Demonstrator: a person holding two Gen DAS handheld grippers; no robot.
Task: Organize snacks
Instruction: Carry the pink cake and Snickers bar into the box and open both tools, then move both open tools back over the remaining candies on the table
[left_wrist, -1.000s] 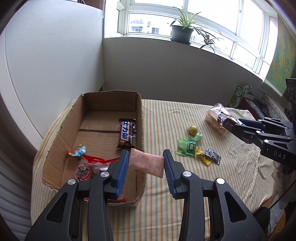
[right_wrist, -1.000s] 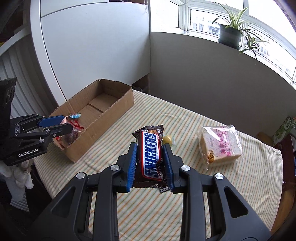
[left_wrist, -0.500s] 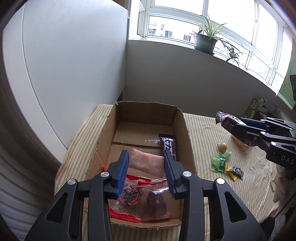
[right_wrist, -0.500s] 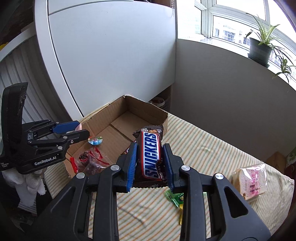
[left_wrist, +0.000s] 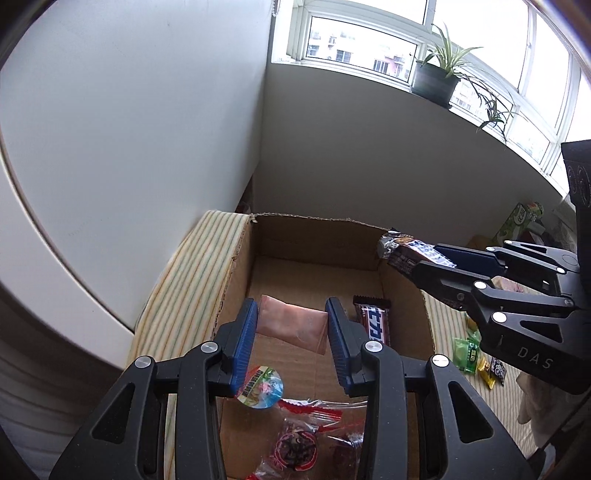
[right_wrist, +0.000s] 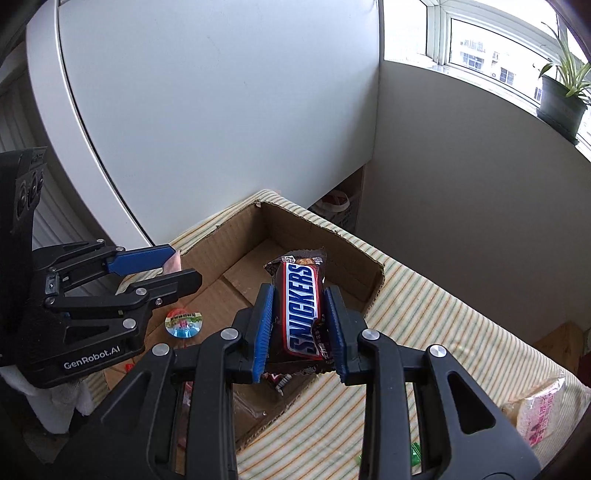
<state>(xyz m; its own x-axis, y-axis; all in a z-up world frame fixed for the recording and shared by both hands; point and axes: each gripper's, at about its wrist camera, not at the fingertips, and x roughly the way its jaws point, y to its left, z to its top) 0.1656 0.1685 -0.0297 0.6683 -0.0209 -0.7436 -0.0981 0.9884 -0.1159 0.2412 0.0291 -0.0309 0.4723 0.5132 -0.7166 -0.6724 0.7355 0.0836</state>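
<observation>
My left gripper (left_wrist: 291, 334) is shut on a pink packet (left_wrist: 291, 323) and holds it over the open cardboard box (left_wrist: 236, 269). My right gripper (right_wrist: 299, 328) is shut on a Snickers bar (right_wrist: 301, 306) and holds it above the box's right wall (right_wrist: 354, 251); it also shows in the left wrist view (left_wrist: 436, 266). In the box lie a chocolate bar (left_wrist: 373, 317), a round jelly cup (left_wrist: 260, 384) and a clear bag with red trim (left_wrist: 306, 435). The left gripper appears at the left of the right wrist view (right_wrist: 173, 267).
The box stands on a striped cloth (right_wrist: 443, 317). Small green and yellow sweets (left_wrist: 476, 354) lie right of the box. A bag of bread (right_wrist: 543, 410) lies at the right. White wall and cabinet panels close in behind and left of the box.
Both grippers have moved left toward the box with their snacks. The left one now hangs over the box's inside; the right one has come up to the box's right wall.
</observation>
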